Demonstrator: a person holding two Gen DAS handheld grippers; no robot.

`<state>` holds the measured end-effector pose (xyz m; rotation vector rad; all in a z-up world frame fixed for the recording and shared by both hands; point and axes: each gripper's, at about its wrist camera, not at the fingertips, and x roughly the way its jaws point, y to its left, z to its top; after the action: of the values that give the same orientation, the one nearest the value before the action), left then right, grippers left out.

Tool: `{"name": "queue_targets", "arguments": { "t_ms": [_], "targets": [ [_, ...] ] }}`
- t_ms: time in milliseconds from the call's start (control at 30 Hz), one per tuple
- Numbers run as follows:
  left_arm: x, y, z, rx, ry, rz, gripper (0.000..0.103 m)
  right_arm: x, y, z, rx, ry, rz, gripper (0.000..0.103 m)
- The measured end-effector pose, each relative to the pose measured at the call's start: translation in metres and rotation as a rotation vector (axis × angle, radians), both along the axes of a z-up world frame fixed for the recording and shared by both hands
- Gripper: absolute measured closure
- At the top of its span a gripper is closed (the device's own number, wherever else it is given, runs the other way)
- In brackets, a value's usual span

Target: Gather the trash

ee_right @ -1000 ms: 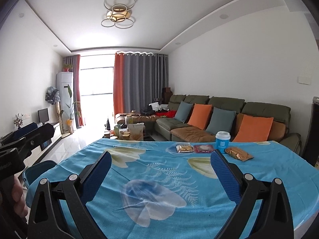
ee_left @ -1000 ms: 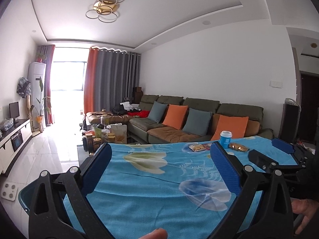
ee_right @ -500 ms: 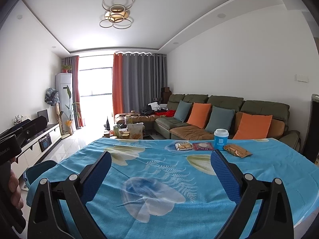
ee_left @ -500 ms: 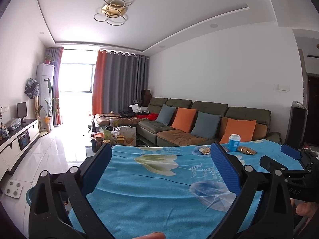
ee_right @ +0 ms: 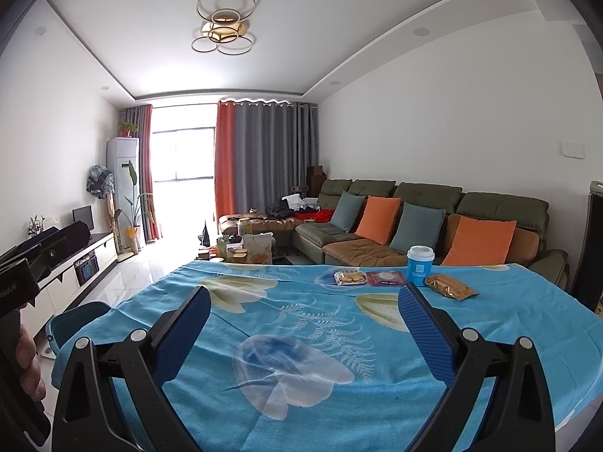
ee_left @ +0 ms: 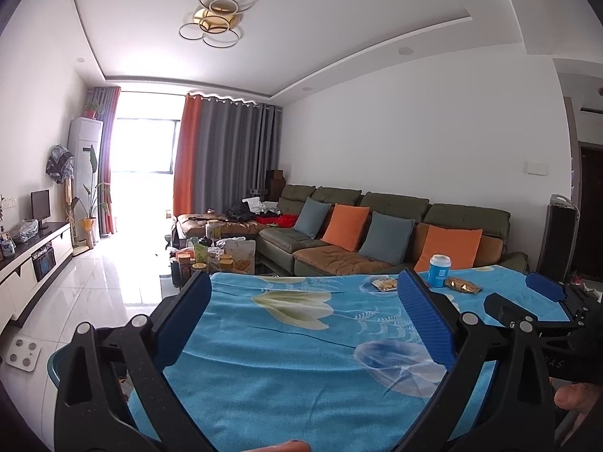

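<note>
Both views have swung a little since a second ago: in the left wrist view the cup [ee_left: 439,270] and wrappers now sit further right in the frame, and the teal bin [ee_left: 56,367] at the lower left edge shows less of its rim. Left tool [ee_left: 305,314] hovers over the near part of the tabletop [ee_left: 286,339], its blue pads spread wide with nothing between them. Right tool [ee_right: 303,318] is likewise spread apart and empty above the blue flowered cloth. Trash lies in a row at the far side of the tabletop, right of centre in the right wrist view: a clear packet of biscuits [ee_right: 350,277], a red wrapper [ee_right: 385,278] just beside it, the blue paper cup with a white lid, upright, and a golden-brown snack bag [ee_right: 449,287] lying flat, just right of the cup. What the cup holds cannot be told. The bin stands on the floor at the tabletop's left edge; its inside is hidden. A green sofa [ee_right: 433,222] with orange and grey cushions lines the far wall.
</note>
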<state>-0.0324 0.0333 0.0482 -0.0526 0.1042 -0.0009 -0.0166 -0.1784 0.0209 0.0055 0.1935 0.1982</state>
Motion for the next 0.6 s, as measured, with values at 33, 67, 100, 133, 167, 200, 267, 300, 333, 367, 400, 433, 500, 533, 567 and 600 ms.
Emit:
{"name": "queue_targets", "arguments": {
  "t_ms": [33,67,100,133,167,200,267,300,333,367,400,433,500,533,567,600],
  "targets": [
    [0.0005,-0.0005,-0.0007,0.002,0.003,-0.001,0.006,0.0003,-0.0002,0.0,-0.001,0.001,0.0,0.007],
    [0.0018,-0.0012,-0.0002,0.003,0.006,-0.002,0.006,0.0003,0.0007,0.0,-0.001,0.003,-0.001,0.007],
    [0.0029,-0.0015,-0.0011,0.002,0.009,-0.005,0.006,0.0007,0.0007,-0.0001,-0.002,0.005,-0.003,0.007],
    [0.0033,-0.0014,-0.0014,0.003,0.01,-0.006,0.006,0.0007,0.0012,-0.0006,-0.002,0.005,-0.003,0.007],
    [0.0036,-0.0018,-0.0015,0.004,0.009,-0.006,0.006,0.0013,0.001,-0.0009,-0.001,0.008,-0.004,0.007],
    [0.0043,-0.0021,-0.0021,0.006,0.01,-0.007,0.006,0.0015,0.0008,-0.001,-0.001,0.009,-0.005,0.007],
    [0.0049,-0.0023,-0.0021,0.006,0.012,-0.006,0.006,0.0017,0.0008,-0.0018,-0.002,0.01,-0.004,0.007],
    [0.0057,-0.0022,-0.0023,0.007,0.013,-0.002,0.006,0.0017,0.001,-0.0019,-0.003,0.01,-0.004,0.007],
    [0.0061,-0.0023,-0.0029,0.01,0.014,0.002,0.006,0.002,0.0013,-0.0022,-0.004,0.011,-0.003,0.007],
    [0.0062,-0.0022,-0.0032,0.011,0.013,0.004,0.006,0.0021,0.0014,-0.0029,-0.006,0.012,-0.002,0.007],
    [0.0063,-0.0021,-0.0036,0.011,0.013,0.005,0.006,0.0025,0.0017,-0.0032,-0.007,0.014,-0.001,0.007],
    [0.0066,-0.0018,-0.0045,0.01,0.015,0.007,0.006,0.0029,0.002,-0.0037,-0.008,0.017,0.001,0.007],
    [0.007,-0.0008,-0.0049,0.008,0.018,0.008,0.006,0.0033,0.0024,-0.0042,-0.011,0.02,0.001,0.007],
    [0.0076,-0.0003,-0.0058,0.005,0.021,0.007,0.006,0.003,0.0024,-0.0042,-0.012,0.02,0.001,0.007],
    [0.0072,-0.0009,-0.0058,0.004,0.021,0.007,0.006,0.0028,0.0022,-0.0043,-0.014,0.02,0.001,0.007],
    [0.0075,-0.0005,-0.0064,0.001,0.023,0.003,0.006,0.0027,0.0022,-0.0044,-0.014,0.02,0.001,0.007]
  ]
}}
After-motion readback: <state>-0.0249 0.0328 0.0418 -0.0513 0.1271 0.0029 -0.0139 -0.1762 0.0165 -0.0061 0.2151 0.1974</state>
